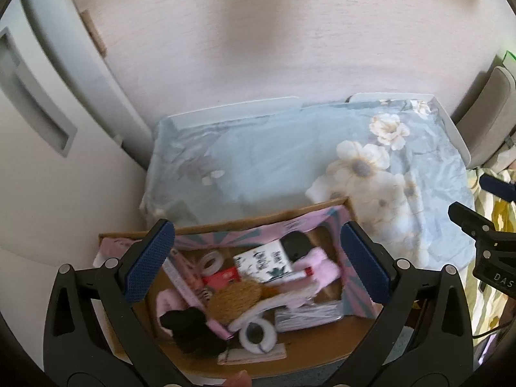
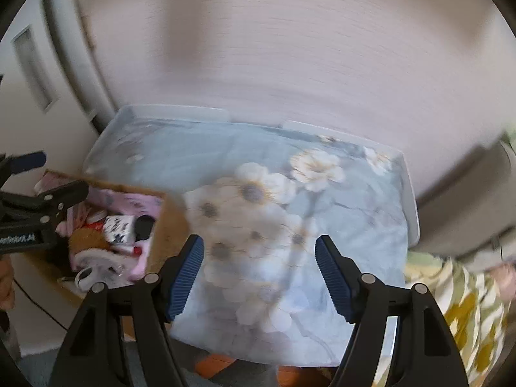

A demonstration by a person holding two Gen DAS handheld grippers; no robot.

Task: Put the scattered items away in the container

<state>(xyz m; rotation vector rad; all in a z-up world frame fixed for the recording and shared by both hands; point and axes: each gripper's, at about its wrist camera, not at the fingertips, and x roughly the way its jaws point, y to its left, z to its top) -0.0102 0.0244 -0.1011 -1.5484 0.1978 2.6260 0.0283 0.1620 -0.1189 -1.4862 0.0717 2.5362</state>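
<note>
The left gripper hangs spread and empty over the cardboard box, which sits at the near left corner of the floral cloth and holds a white tape roll, a brown brush and a black pouch. The right gripper, also spread and empty, hovers above the cloth's flowers.

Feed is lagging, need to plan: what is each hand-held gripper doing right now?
Left hand-held gripper: open, empty, above the cardboard box.
Right hand-held gripper: open, empty, above the floral cloth.
</note>
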